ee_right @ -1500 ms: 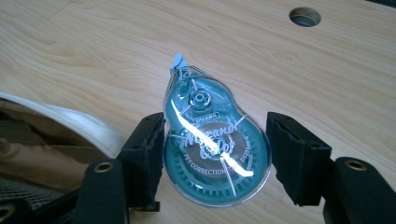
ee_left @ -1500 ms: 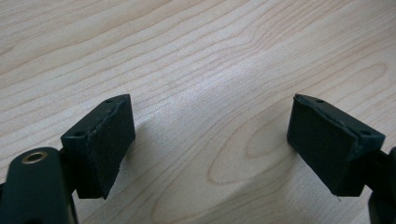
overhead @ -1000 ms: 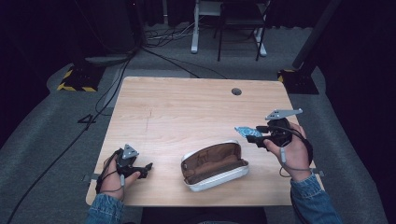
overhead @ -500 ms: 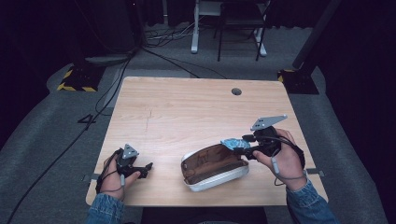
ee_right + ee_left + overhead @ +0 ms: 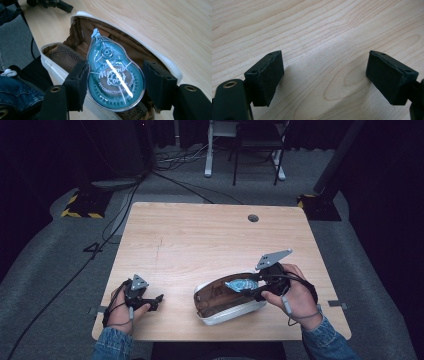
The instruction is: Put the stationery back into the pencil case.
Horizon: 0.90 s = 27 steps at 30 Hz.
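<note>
The left hand-held gripper (image 5: 150,301) rests on the bench (image 5: 200,240) near its near-left corner, jaws spread wide with bare wood between them, grasping nothing. To its right, near the near edge, lies an open white pencil case (image 5: 227,300) with a brown lining, its long axis running left to right and angled slightly away. Above the case's opening sits the teal correction tape dispenser (image 5: 241,284), its long axis roughly level and along the case, its narrow tip pointing left toward the case's middle. The right hand-held gripper (image 5: 256,288) is clamped on the dispenser's broad end, one pad on each edge, holding it directly ahead of the jaws, with the right hand (image 5: 295,295) behind at the case's right end.
</note>
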{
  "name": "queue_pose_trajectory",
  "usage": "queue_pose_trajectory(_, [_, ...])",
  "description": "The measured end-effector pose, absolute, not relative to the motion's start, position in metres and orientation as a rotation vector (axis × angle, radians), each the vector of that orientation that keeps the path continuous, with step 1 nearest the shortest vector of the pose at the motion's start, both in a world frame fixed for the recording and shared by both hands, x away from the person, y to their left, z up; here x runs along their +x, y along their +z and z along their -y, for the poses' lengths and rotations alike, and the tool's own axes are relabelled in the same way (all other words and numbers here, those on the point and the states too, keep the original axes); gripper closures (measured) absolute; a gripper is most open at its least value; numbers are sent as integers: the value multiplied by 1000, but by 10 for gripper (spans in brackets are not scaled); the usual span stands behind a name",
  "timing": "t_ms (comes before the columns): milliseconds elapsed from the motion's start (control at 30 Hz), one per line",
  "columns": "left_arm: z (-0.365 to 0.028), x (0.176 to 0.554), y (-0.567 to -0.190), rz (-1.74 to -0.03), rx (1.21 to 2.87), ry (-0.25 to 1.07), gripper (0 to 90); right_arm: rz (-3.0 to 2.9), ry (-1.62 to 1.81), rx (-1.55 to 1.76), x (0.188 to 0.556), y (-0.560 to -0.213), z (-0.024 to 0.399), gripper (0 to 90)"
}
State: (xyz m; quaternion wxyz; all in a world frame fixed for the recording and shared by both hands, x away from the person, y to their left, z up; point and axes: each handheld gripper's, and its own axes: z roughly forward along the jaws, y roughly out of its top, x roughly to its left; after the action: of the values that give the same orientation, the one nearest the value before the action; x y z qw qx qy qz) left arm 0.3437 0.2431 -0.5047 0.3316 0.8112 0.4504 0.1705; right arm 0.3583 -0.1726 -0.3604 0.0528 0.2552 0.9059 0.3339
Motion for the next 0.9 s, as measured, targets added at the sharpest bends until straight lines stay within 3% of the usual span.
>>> queue_pose_trajectory(900, [-243,344,-505,-1177,2121,446,151,-2941,980,744,373,-397,149,397])
